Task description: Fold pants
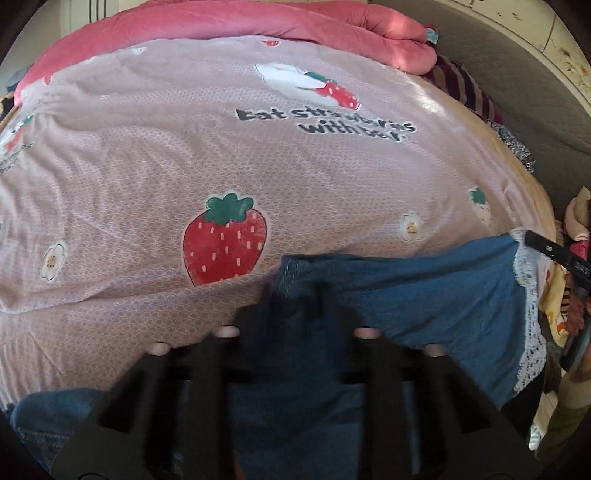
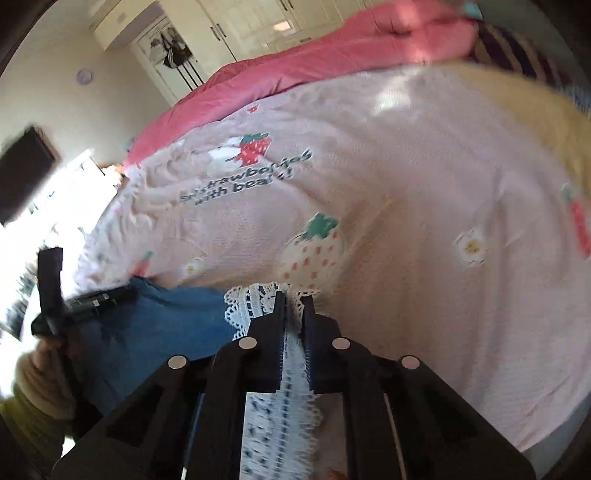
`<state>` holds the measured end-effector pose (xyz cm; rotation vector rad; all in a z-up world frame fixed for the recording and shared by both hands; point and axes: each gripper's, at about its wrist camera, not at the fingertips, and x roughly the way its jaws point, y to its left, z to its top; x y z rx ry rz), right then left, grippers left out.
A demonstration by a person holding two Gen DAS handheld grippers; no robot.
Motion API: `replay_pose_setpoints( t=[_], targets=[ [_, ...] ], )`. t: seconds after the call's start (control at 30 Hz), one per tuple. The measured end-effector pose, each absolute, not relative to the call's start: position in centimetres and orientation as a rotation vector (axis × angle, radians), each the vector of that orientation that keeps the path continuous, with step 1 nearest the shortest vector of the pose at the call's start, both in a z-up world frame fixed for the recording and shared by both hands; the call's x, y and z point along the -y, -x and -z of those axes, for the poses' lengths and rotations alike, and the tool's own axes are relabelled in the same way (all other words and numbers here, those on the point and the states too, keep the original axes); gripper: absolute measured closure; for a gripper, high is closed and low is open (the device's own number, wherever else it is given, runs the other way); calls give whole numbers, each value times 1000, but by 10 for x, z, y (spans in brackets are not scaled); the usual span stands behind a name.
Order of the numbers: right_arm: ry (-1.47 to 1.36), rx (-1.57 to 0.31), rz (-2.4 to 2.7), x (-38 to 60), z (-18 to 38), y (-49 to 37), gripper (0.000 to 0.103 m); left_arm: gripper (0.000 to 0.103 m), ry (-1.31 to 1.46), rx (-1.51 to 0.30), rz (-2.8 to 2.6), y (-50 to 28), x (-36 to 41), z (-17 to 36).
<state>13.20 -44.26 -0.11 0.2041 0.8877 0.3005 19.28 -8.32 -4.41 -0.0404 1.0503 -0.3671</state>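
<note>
The pants (image 1: 424, 295) are blue denim with a white lace hem (image 1: 528, 280). They hang stretched between my two grippers above the bed. My left gripper (image 1: 295, 295) is shut on the denim at one end, its fingers blurred. My right gripper (image 2: 294, 299) is shut on the lace hem (image 2: 258, 299), which runs between its fingers. The denim (image 2: 155, 321) stretches left from there. The right gripper shows at the right edge of the left wrist view (image 1: 554, 254); the left gripper shows at the left in the right wrist view (image 2: 74, 299).
A pink bedsheet (image 1: 184, 155) with strawberry prints and black lettering covers the bed. A rolled pink quilt (image 1: 295, 26) lies at the far side, with a striped cloth (image 1: 465, 88) beside it. White cupboards (image 2: 221, 22) stand beyond the bed.
</note>
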Motion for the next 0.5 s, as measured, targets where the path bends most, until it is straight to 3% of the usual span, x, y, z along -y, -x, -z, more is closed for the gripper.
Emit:
replay_pose_setpoints(
  t=[0.2,0.27,0.3,0.33,0.4,0.47,0.5],
  targets=[
    [-34,-957,-249,419,31,-135,92,86,47,-1030,356,-201,82,48],
    [-78,-949,-249,424,29,-134,91,68,32,-1025,351,-203,83,46],
    [-120,-944,-254,429,26,-133,81,50,37,-1024,355,-204,81,46],
    [-176,-926,-265,437,22,-131,65,47,44,-1027,364,-204,80,45],
    [-246,-901,-296,445,17,-129,52,47,47,-1031,369,-204,78,46],
    [-276,-916,-309,446,18,-135,52,51,41,-1046,371,-206,81,48],
    [-274,-926,-306,445,21,-138,52,65,40,-1049,375,-206,83,49]
  ],
)
